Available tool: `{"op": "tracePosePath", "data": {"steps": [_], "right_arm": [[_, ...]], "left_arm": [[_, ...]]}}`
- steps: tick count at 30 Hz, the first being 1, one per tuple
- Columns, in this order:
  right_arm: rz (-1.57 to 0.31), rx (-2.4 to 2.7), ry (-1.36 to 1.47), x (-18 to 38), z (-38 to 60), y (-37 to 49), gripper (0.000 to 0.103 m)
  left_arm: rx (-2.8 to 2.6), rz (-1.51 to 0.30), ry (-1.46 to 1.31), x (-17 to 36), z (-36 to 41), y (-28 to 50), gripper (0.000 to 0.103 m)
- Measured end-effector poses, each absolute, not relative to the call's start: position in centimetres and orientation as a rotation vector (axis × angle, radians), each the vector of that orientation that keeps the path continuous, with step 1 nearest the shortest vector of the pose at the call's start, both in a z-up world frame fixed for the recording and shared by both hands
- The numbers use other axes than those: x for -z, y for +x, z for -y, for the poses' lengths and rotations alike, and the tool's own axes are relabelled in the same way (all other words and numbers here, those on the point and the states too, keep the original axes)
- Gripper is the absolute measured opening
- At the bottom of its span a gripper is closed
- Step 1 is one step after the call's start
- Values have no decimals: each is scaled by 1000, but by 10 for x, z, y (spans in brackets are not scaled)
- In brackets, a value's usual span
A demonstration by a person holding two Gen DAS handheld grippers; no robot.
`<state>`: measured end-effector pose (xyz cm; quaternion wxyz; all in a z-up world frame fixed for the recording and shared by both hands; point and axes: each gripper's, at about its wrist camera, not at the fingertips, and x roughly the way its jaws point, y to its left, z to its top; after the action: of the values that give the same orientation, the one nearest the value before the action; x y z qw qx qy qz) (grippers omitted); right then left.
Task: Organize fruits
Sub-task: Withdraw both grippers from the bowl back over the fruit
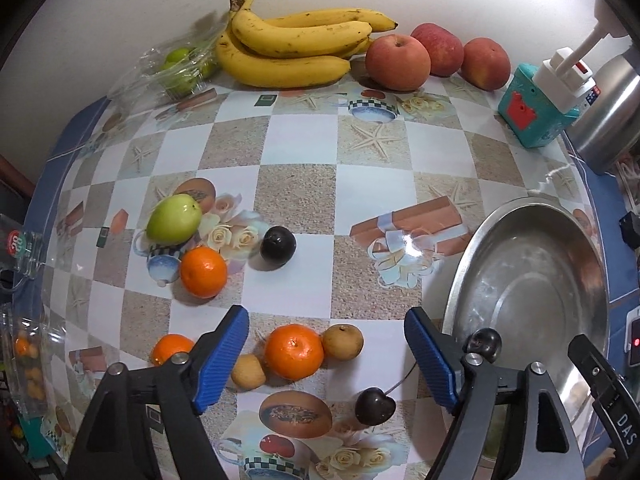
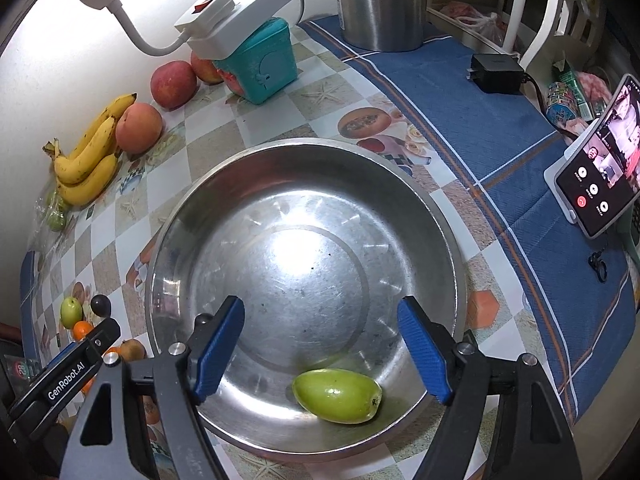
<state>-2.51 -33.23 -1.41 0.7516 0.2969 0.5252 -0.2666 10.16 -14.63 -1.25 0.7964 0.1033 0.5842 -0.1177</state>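
A steel bowl [image 2: 440, 240] holds one green fruit [image 2: 337, 395] near its front wall. My right gripper [image 2: 322, 344] is open and empty just above that fruit. My left gripper [image 1: 326, 354] is open and empty over the table, with an orange [image 1: 294, 352], two small brown fruits [image 1: 343, 342] and a dark cherry [image 1: 375, 406] between and below its fingers. Farther off lie another orange [image 1: 203, 272], a green fruit [image 1: 173, 219] and a dark plum [image 1: 278, 247]. The bowl [image 1: 520, 280] is at the right in the left wrist view.
Bananas [image 1: 296, 46] and three apples [image 1: 398, 63] lie along the back wall, next to a plastic box of green fruits [image 1: 180, 68]. A teal box with a power strip [image 2: 256, 60], a steel kettle [image 2: 380, 0], a charger [image 2: 496, 72] and a phone [image 2: 600, 156] stand on the right.
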Motion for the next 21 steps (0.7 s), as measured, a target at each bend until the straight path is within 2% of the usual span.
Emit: {"op": "tracePosePath", "data": {"steps": [5, 8, 11, 14, 21], "right_arm": [[-1148, 583, 646, 14, 332, -25, 79], [-1146, 581, 645, 14, 331, -25, 80], [-1144, 580, 636, 14, 330, -24, 97], [-1137, 579, 618, 12, 330, -24, 98], [-1130, 575, 601, 10, 329, -23, 98]], "left_arm": [[253, -1252, 224, 12, 146, 101, 85], [249, -1247, 230, 12, 147, 101, 90], [250, -1241, 230, 12, 146, 101, 95], [250, -1229, 229, 12, 145, 102, 103], [248, -1175, 239, 6, 144, 101, 103]]}}
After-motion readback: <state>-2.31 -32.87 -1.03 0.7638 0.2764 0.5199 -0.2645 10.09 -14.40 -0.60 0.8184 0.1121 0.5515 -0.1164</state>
